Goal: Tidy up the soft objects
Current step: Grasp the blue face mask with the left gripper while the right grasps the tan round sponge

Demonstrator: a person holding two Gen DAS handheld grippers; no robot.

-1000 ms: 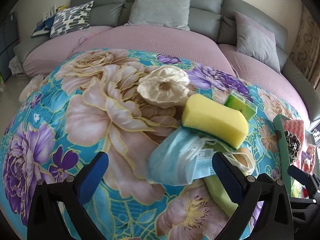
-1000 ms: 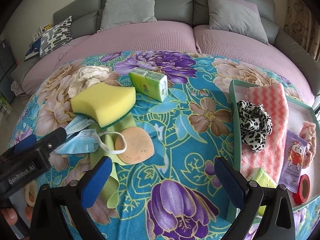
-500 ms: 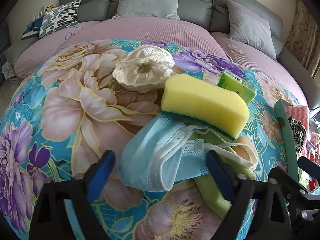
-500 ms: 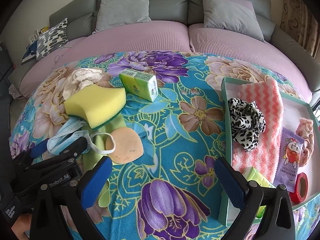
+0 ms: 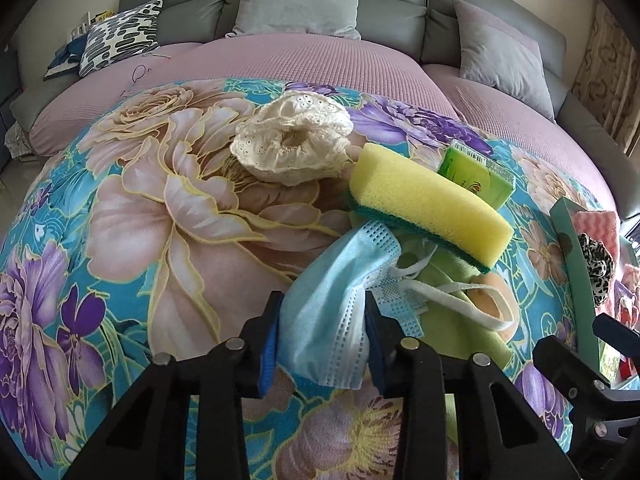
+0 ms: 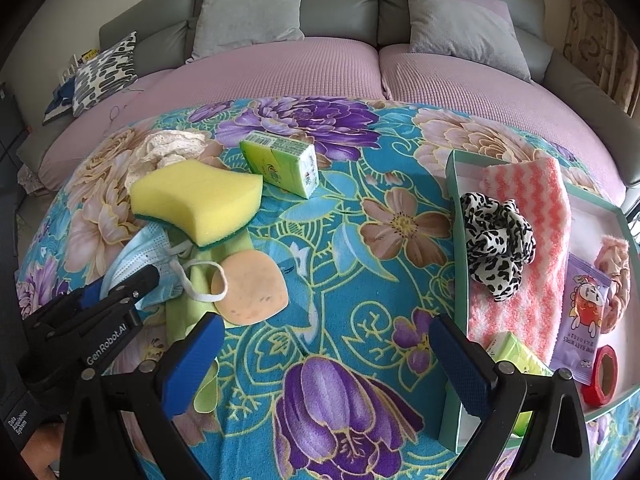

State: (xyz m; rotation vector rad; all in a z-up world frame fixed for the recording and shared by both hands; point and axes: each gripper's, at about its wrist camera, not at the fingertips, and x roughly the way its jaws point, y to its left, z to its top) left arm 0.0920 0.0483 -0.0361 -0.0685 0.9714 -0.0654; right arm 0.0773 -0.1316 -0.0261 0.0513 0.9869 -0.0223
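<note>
The left tool, at eight o'clock in the right wrist view, reads "GenRobot.AI" and "Data Acquisition System"; the purple packet at three o'clock reads "MINI BABY WIPES".

I count two claws: my left claw and my right claw. Around the yellow sponge lie one blue face mask, one cream lace scrunchie, one green tissue pack, one peach puff and one green cloth. Behind it stand three cushions: two grey, one patterned.
</note>
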